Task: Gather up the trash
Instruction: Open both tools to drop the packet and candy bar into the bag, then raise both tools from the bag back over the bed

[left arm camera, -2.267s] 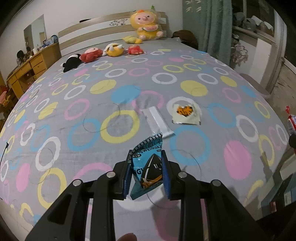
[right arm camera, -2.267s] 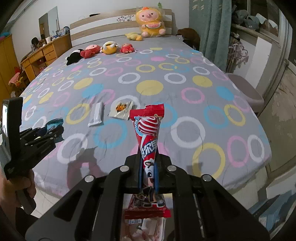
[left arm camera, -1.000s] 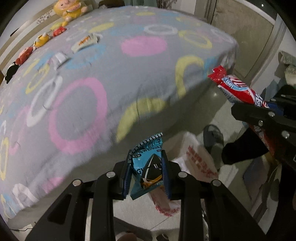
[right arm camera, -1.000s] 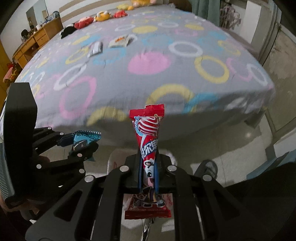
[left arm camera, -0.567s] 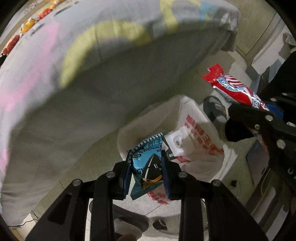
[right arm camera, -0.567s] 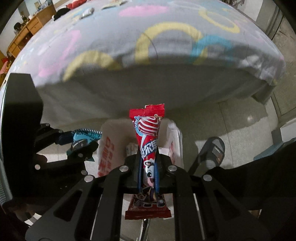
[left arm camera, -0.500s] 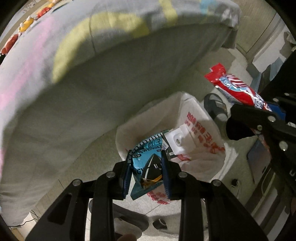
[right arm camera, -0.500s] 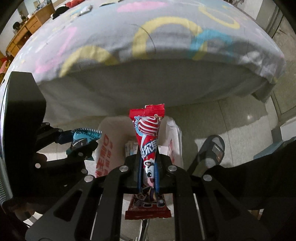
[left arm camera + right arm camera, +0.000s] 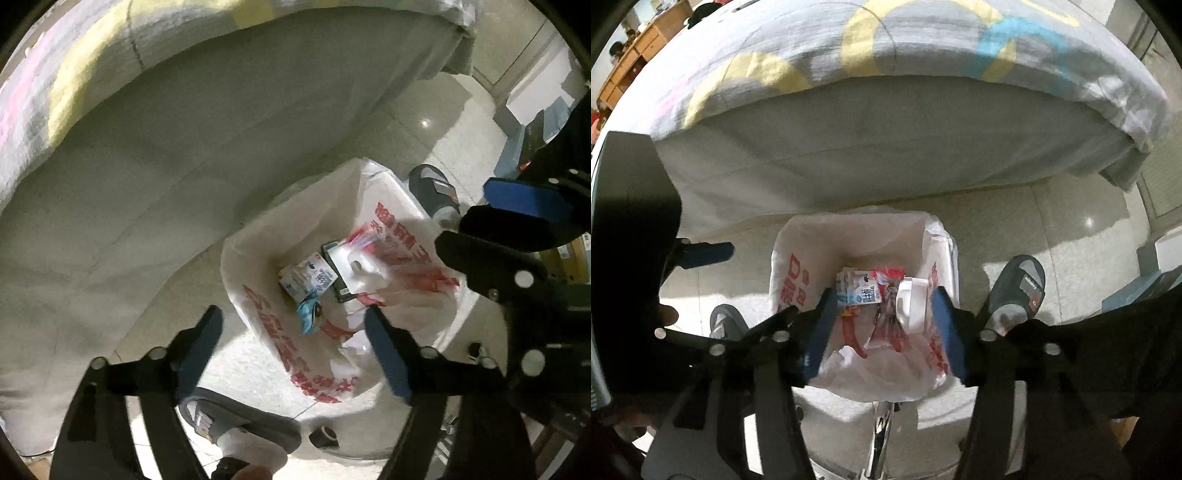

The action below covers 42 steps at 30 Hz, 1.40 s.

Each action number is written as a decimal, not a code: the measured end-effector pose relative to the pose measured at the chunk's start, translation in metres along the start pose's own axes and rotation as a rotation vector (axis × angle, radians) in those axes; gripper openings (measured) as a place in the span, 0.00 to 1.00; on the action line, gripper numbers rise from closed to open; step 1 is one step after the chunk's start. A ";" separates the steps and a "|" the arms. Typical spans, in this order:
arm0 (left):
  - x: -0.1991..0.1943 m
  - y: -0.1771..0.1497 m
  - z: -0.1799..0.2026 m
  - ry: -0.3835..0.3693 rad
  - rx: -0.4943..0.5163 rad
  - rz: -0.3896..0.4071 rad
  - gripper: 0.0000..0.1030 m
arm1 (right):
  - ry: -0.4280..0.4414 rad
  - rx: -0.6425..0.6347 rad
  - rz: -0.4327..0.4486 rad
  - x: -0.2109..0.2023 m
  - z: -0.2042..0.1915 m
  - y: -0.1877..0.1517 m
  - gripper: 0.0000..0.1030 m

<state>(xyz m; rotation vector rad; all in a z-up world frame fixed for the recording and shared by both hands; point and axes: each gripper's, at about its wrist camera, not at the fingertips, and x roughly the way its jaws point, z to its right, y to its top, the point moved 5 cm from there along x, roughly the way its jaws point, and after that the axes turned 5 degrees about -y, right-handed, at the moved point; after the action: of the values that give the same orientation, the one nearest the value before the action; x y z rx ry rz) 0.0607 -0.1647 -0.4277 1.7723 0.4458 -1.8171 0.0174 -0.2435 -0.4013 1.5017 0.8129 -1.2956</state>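
Both my left tool (image 9: 291,332) and right tool (image 9: 882,325) have just been opening empty above the trash bag (image 9: 255,254), wrappers dropped in; next, back to the bed (image 9: 886,110).

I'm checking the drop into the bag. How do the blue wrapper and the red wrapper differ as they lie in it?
The blue wrapper is small and crumpled, below the white carton in the left wrist view; the red wrapper is longer and lies stretched out beside the carton. The blue one is sharp; the red one is blurred. Both are in the white plastic bag, free of the fingers.
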 end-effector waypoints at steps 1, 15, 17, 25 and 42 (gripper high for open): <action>0.001 0.000 -0.002 -0.002 -0.007 -0.006 0.80 | -0.002 0.005 0.000 0.003 0.002 0.000 0.54; -0.009 0.003 0.002 0.009 0.019 0.026 0.81 | 0.007 0.033 0.011 -0.009 0.008 0.002 0.62; -0.014 0.004 0.004 0.014 0.028 0.042 0.81 | 0.006 0.034 0.017 -0.015 0.009 0.002 0.65; -0.028 0.010 0.007 0.027 0.043 0.081 0.81 | 0.008 0.050 0.043 -0.036 0.018 0.004 0.76; -0.107 0.028 0.014 0.058 0.067 0.320 0.92 | 0.094 0.084 0.305 -0.160 0.025 0.036 0.88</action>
<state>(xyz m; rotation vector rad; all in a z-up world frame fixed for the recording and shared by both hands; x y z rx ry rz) 0.0628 -0.1779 -0.3167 1.8257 0.1145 -1.5752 0.0072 -0.2632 -0.2367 1.6897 0.5668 -1.0487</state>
